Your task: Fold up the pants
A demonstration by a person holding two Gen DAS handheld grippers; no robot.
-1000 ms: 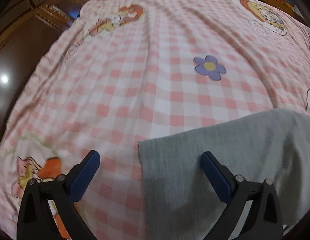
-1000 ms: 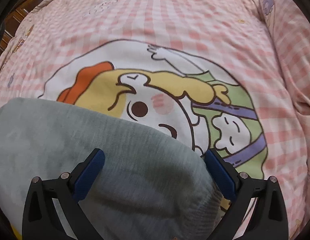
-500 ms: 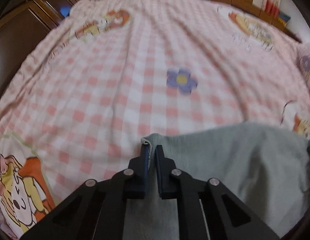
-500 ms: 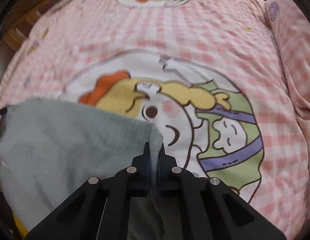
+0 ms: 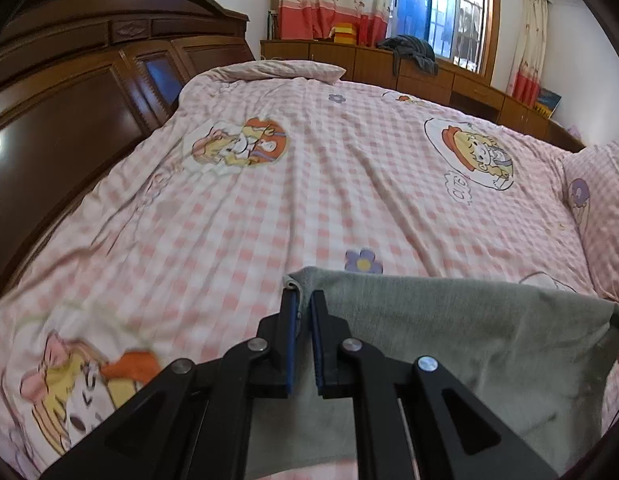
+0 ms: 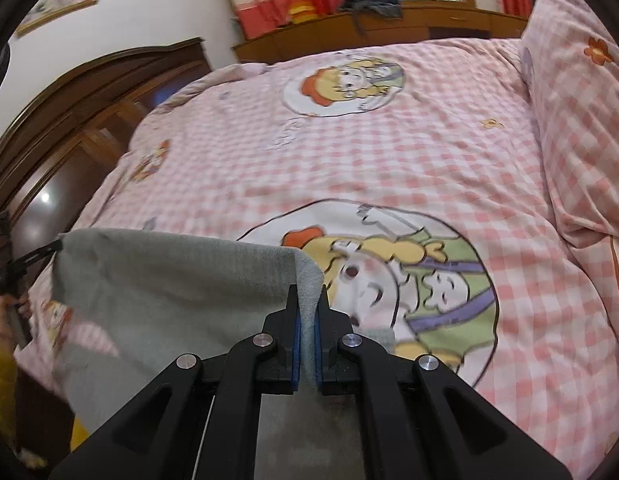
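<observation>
The grey pants hang stretched between my two grippers above the pink checked bed cover. My left gripper is shut on the left corner of the cloth's top edge. In the right wrist view the same grey pants run off to the left, and my right gripper is shut on the right corner, cloth bunched between its blue pads. The far left corner of the cloth meets the other gripper at the picture's left edge. The lower part of the pants is hidden behind the gripper bodies.
A dark wooden wardrobe stands along the left side of the bed. A pillow in the same pink check lies at the right. Low wooden cabinets with a dark garment on top run under the window at the back.
Both grippers went from wide open over the flat pants to shut on the cloth's corners. They then rose and tilted up, lifting the edge off the bed so that the room shows.
</observation>
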